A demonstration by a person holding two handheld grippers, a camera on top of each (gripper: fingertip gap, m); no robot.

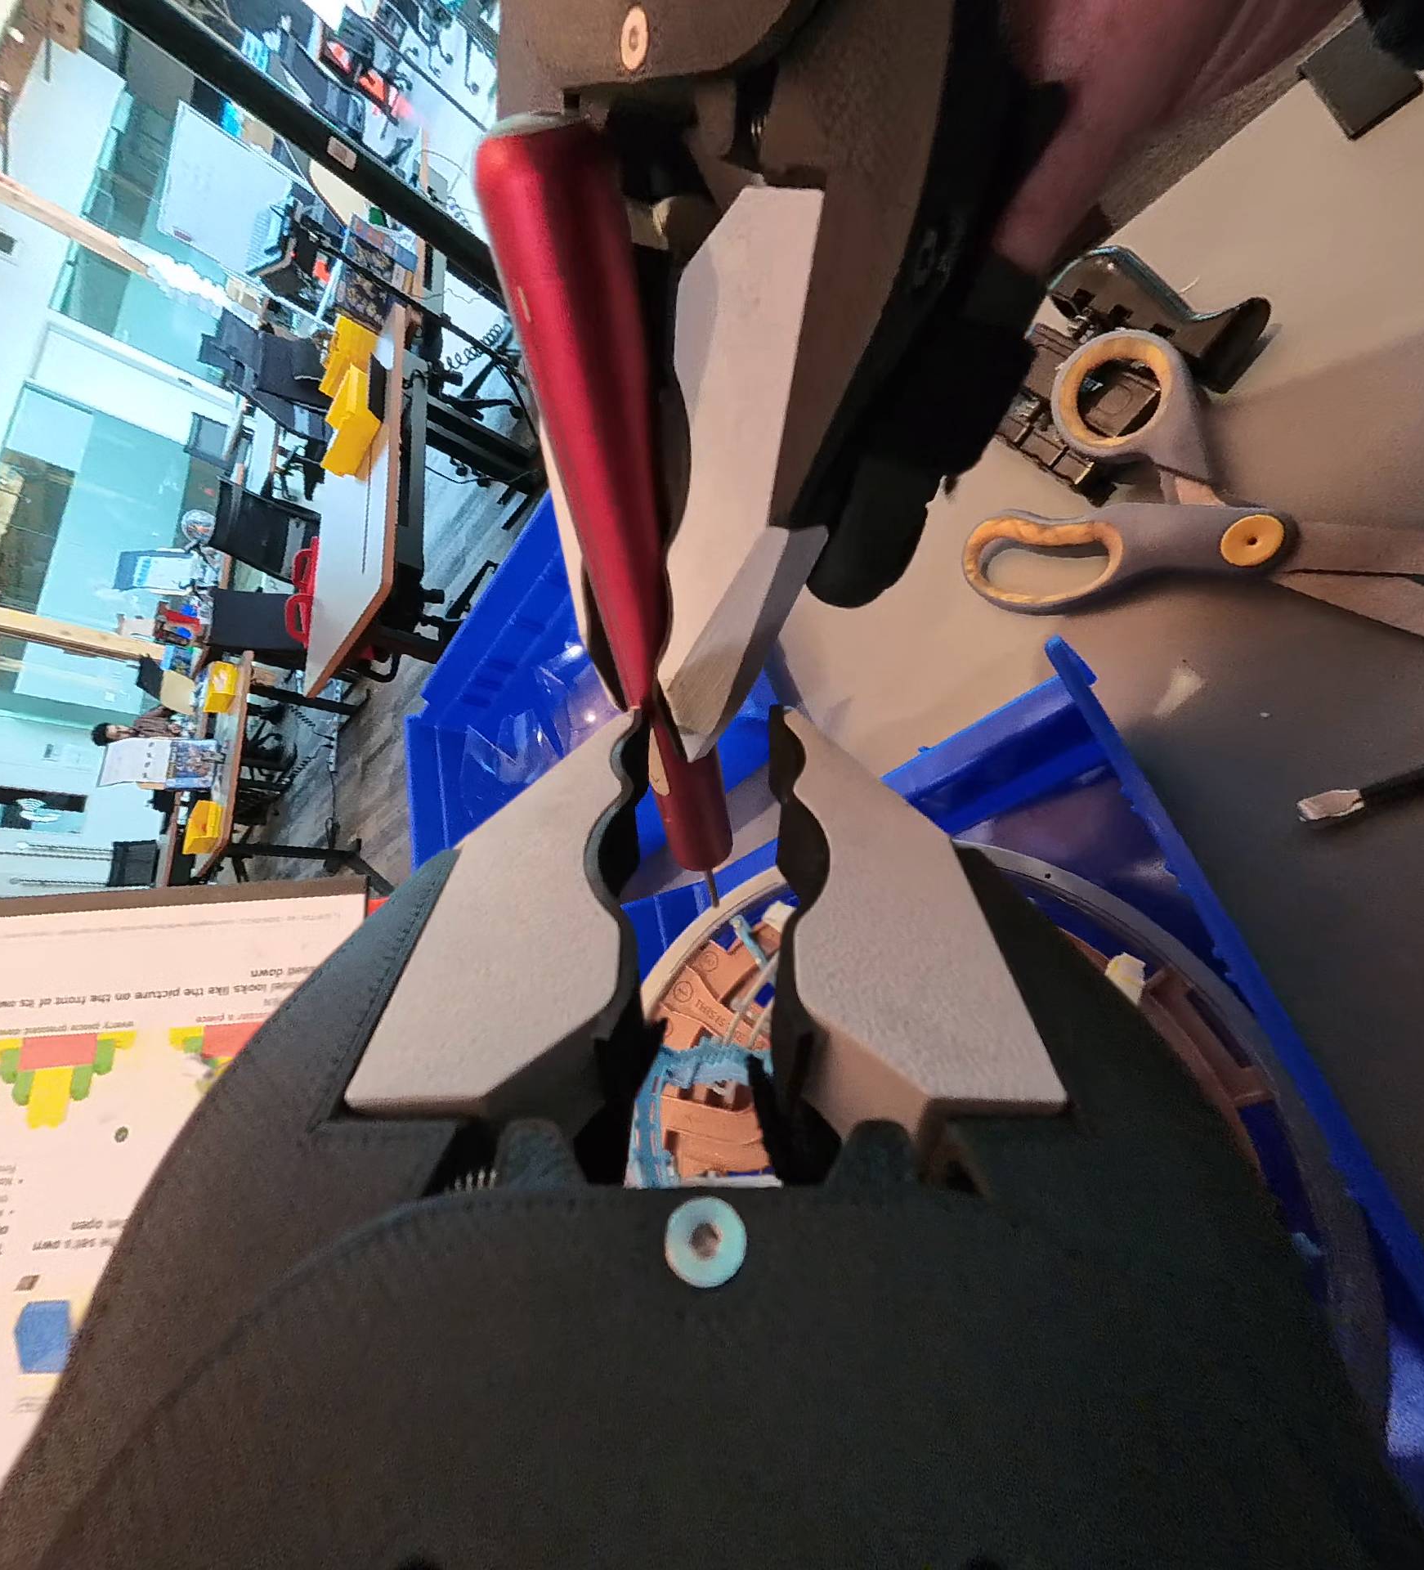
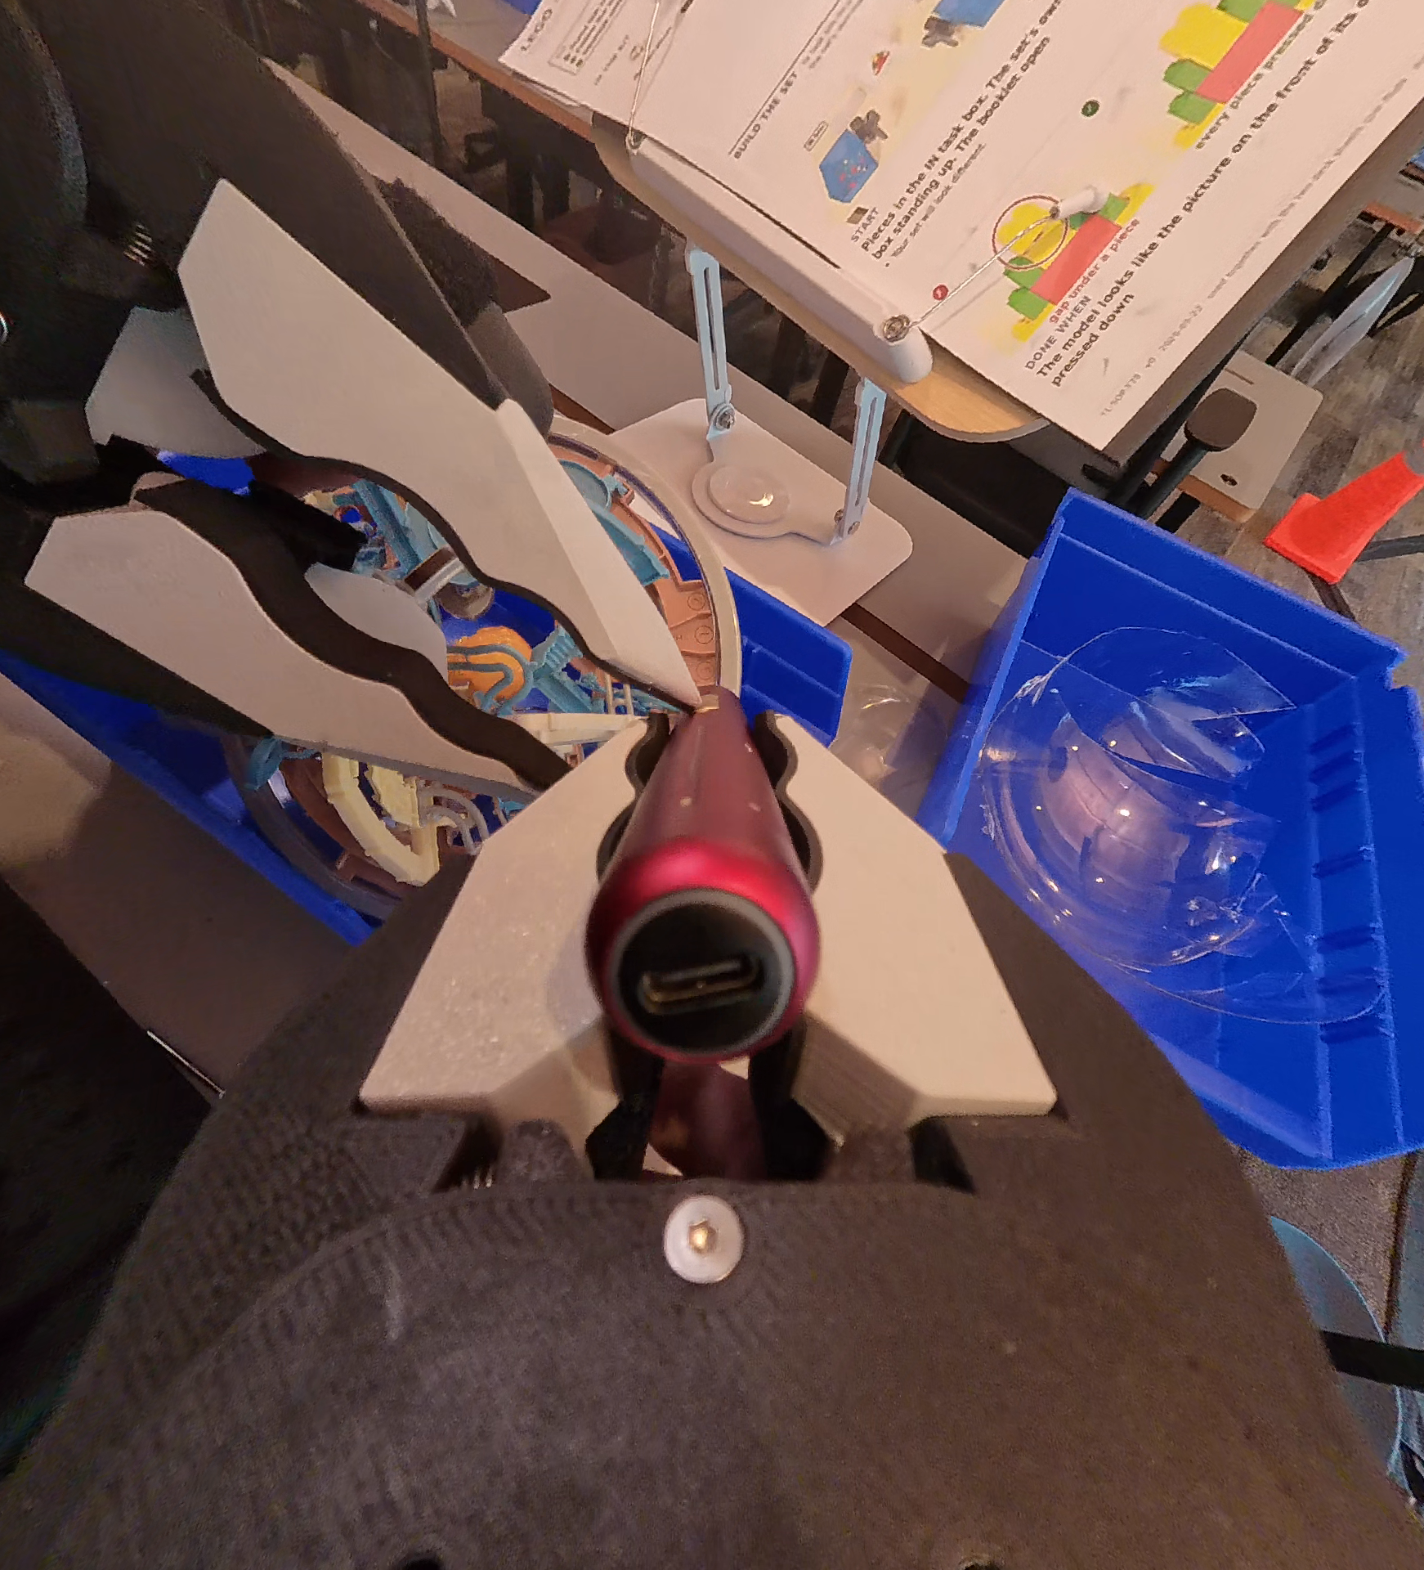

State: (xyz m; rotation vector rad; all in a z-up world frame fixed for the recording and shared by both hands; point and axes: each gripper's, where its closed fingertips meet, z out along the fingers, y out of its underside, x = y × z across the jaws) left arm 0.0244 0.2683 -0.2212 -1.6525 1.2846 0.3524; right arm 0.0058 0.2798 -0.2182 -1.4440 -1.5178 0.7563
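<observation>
My right gripper (image 2: 709,722) is shut on a red electric screwdriver (image 2: 700,892), whose rear port faces the camera. In the left wrist view the screwdriver (image 1: 598,476) slants down from the right gripper (image 1: 666,722), and its thin bit reaches the grey rim of a ball maze (image 1: 709,1130). The maze has brown, blue and cream tracks and sits in a blue bin (image 1: 1116,765). My left gripper (image 1: 707,718) has its jaws close together, with maze parts between the pads. In the right wrist view it (image 2: 625,739) lies over the maze (image 2: 488,663).
A second blue bin (image 2: 1201,595) to the right holds a clear plastic dome (image 2: 1133,816). Scissors (image 1: 1116,552) and a flat-tip tool (image 1: 1371,790) lie on the dark table. A printed sheet on a stand (image 2: 1031,170) stands behind. An orange cone (image 2: 1371,501) is on the floor.
</observation>
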